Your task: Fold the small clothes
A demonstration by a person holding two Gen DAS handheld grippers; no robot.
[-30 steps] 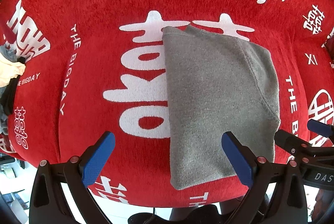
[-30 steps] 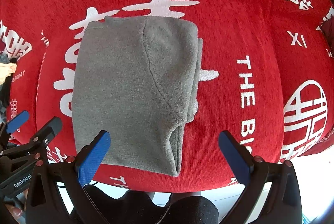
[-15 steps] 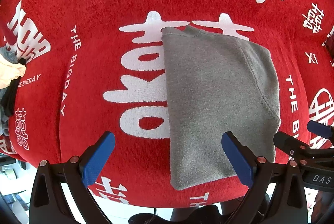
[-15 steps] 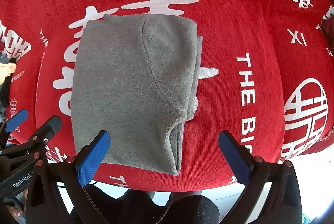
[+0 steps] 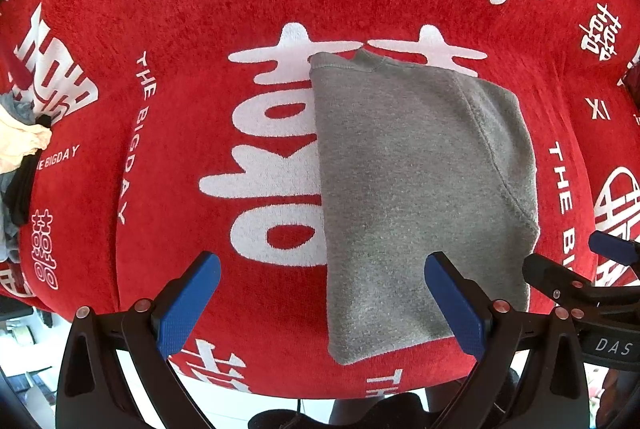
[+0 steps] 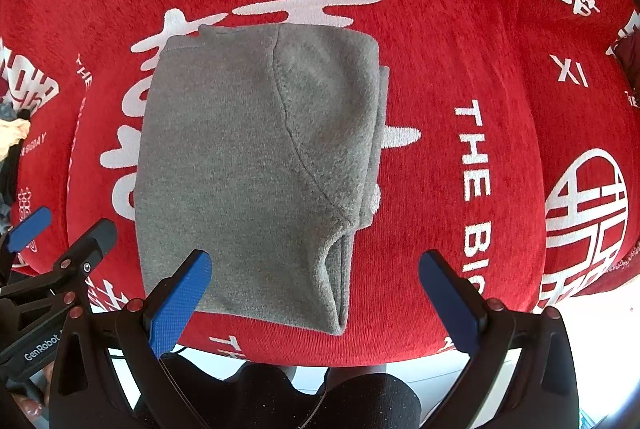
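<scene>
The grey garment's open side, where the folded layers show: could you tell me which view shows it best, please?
The right wrist view: the grey garment sits central, stacked edges visible on its right. The left wrist view shows only its top face, offset right.

A red cloth [image 5: 200,9] with white lettering is covering the desk; bright daylight is washing out the floor [image 6: 600,329] beyond its near edge.

Grey garment [image 6: 248,157]; red cloth [image 6: 460,29], white lettering; blue pads [image 5: 188,303].

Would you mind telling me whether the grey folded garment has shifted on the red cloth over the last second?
No. The grey folded garment keeps its top edge across the same large white characters on the red cloth, in both wrist views.
</scene>
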